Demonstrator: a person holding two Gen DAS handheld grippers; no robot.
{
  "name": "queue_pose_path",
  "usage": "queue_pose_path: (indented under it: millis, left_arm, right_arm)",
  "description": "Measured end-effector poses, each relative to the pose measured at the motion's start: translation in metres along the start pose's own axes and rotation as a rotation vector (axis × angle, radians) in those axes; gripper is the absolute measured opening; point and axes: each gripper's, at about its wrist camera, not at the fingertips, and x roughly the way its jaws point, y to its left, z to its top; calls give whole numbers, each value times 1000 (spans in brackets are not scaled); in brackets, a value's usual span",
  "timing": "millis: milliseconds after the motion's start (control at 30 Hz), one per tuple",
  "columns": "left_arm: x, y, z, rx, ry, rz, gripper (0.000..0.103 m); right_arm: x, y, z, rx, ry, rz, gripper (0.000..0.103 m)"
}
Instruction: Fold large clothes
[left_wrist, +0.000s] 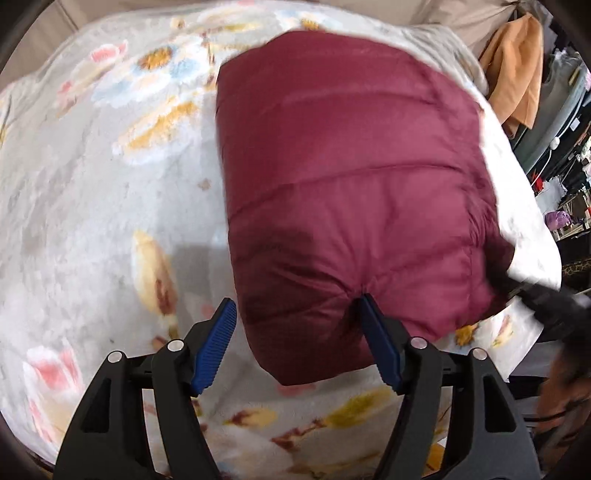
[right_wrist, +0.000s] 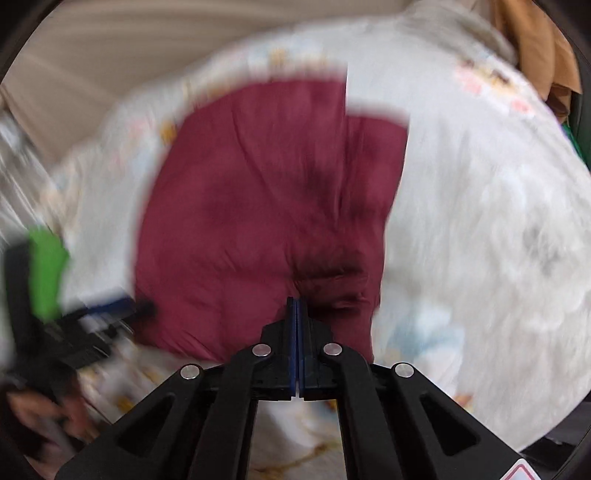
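A maroon quilted jacket (left_wrist: 351, 166) lies folded into a thick rectangle on a white floral blanket (left_wrist: 92, 184). My left gripper (left_wrist: 299, 302) is open at the jacket's near edge, its right finger pressed into the fabric, its left finger beside the jacket over the blanket. In the right wrist view the jacket (right_wrist: 258, 203) is blurred. My right gripper (right_wrist: 296, 301) is shut, its tips at the jacket's near edge; the frame does not show whether fabric is pinched. The left gripper (right_wrist: 110, 310) shows at the left there, and the right gripper (left_wrist: 546, 299) at the right of the left view.
The blanket (right_wrist: 480, 221) covers a bed that fills both views. An orange garment (left_wrist: 517, 70) hangs at the upper right, with cluttered shelves (left_wrist: 565, 177) beyond the bed's right edge. A beige wall (right_wrist: 110, 44) lies behind the bed.
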Motion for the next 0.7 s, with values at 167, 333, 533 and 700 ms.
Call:
queue_pose_path:
  millis: [167, 333, 533, 700]
  left_arm:
    - [8, -2, -4, 20, 7, 18, 68]
    - [-31, 21, 7, -150, -101, -131, 87]
    - [-11, 48, 25, -349, -69, -258, 90]
    - [23, 48, 33, -393, -14, -275, 91]
  right_arm:
    - [34, -22, -17, 107, 89, 49, 0]
    - [-17, -55, -12, 261, -67, 145, 50]
    - [8, -79, -18, 363, -6, 251, 65]
    - [31, -74, -20, 397, 13, 283, 74]
